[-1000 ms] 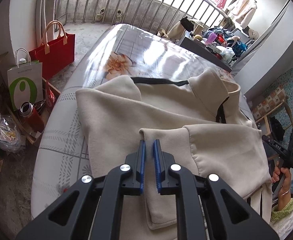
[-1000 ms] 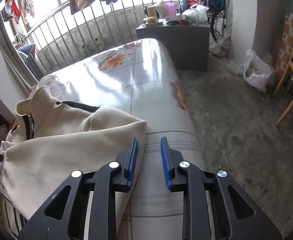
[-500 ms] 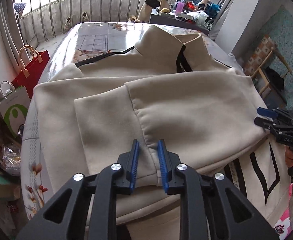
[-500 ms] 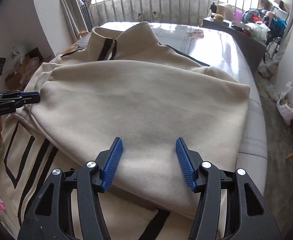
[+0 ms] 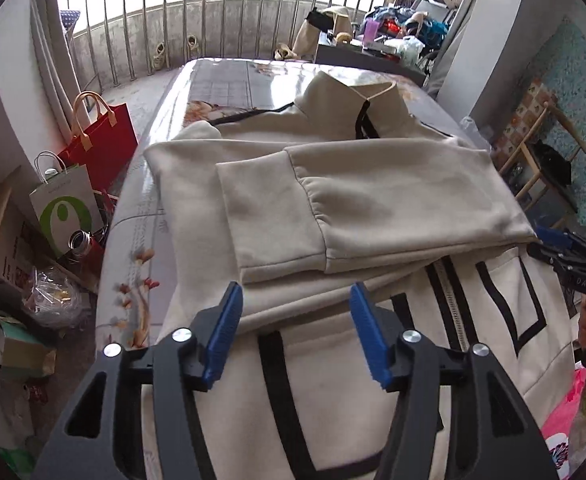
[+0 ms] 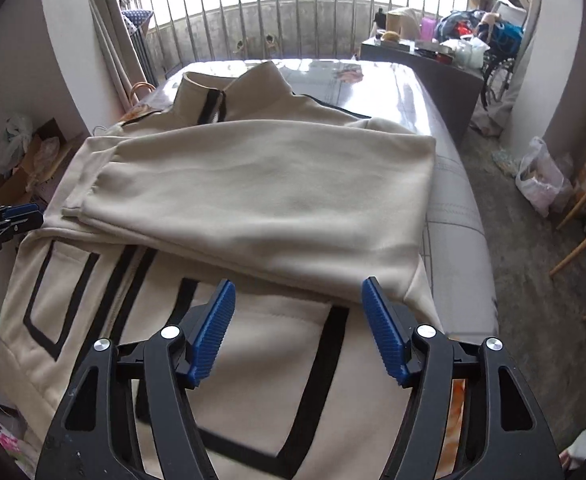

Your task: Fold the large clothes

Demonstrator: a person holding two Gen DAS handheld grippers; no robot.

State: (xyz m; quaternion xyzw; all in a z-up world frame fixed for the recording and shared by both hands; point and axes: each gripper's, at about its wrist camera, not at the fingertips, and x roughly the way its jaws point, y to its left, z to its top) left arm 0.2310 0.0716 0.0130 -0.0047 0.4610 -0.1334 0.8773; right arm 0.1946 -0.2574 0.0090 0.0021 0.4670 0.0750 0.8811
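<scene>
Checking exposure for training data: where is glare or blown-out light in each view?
Left wrist view: windows behind the railing blow out, and the mattress shines beyond the jacket. Right wrist view: same backlit railing, glare on mattress.

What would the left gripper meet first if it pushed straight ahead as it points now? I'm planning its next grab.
Probably the left gripper, which is open and empty, would meet the cuffed end of the folded sleeve lying across the beige jacket. Depth is unclear; angled down, it might touch the jacket front first.
</scene>
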